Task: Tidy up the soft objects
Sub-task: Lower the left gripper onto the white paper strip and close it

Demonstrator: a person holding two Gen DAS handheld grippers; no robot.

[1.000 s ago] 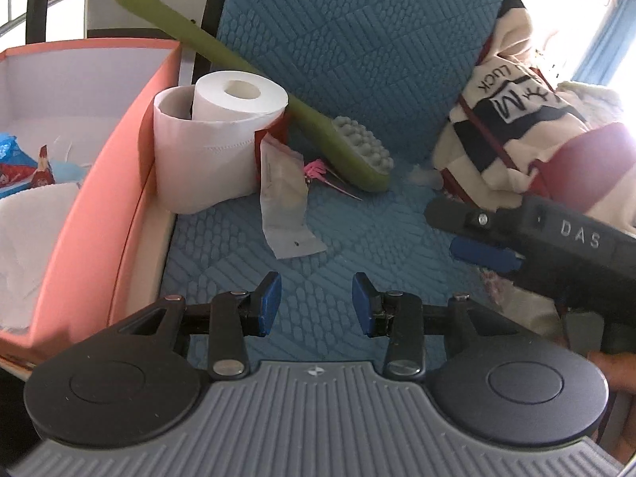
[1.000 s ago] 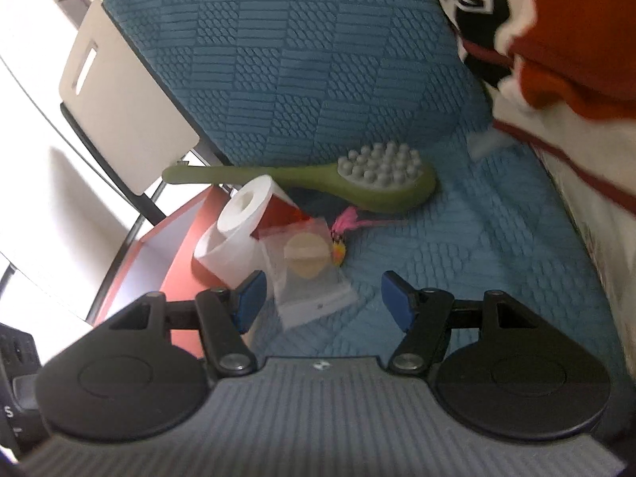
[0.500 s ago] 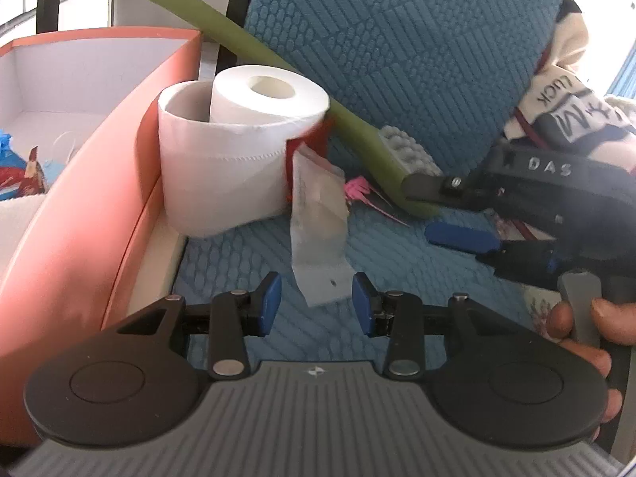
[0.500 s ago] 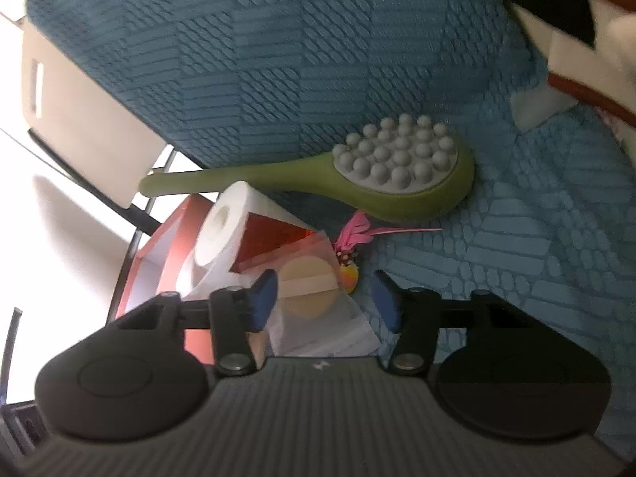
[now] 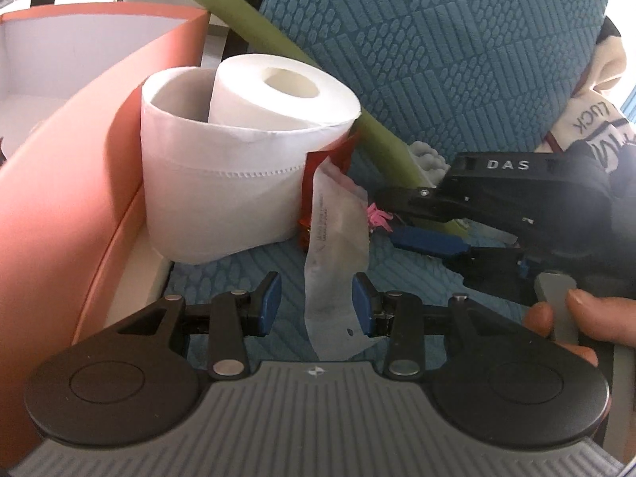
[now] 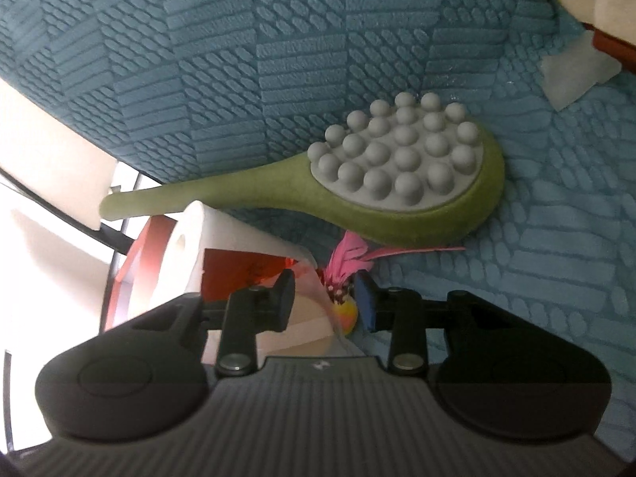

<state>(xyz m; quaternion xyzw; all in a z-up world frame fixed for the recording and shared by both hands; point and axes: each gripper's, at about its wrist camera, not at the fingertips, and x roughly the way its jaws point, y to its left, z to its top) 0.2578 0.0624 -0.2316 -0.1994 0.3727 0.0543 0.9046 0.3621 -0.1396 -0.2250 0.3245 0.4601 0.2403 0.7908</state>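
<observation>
On the blue quilted seat, a clear plastic packet (image 5: 336,262) leans against a toilet paper roll (image 5: 242,151). My left gripper (image 5: 316,304) is open, its blue pads on either side of the packet's lower end. My right gripper (image 6: 324,302) is open around a small pink-feathered toy (image 6: 344,274) and the packet's edge (image 6: 314,282). It also shows in the left wrist view (image 5: 397,216), next to the pink feathers (image 5: 377,216). A green massage brush (image 6: 397,175) lies just beyond.
An orange box (image 5: 79,167) stands at the left against the roll. A red item (image 6: 238,270) sits behind the packet. Striped clothing (image 5: 588,119) lies at the right. The blue cushion back (image 6: 278,39) rises behind the brush.
Both grippers moved forward toward the roll. The packet now sits between my left pads. My right gripper has narrowed and come around the pink toy.
</observation>
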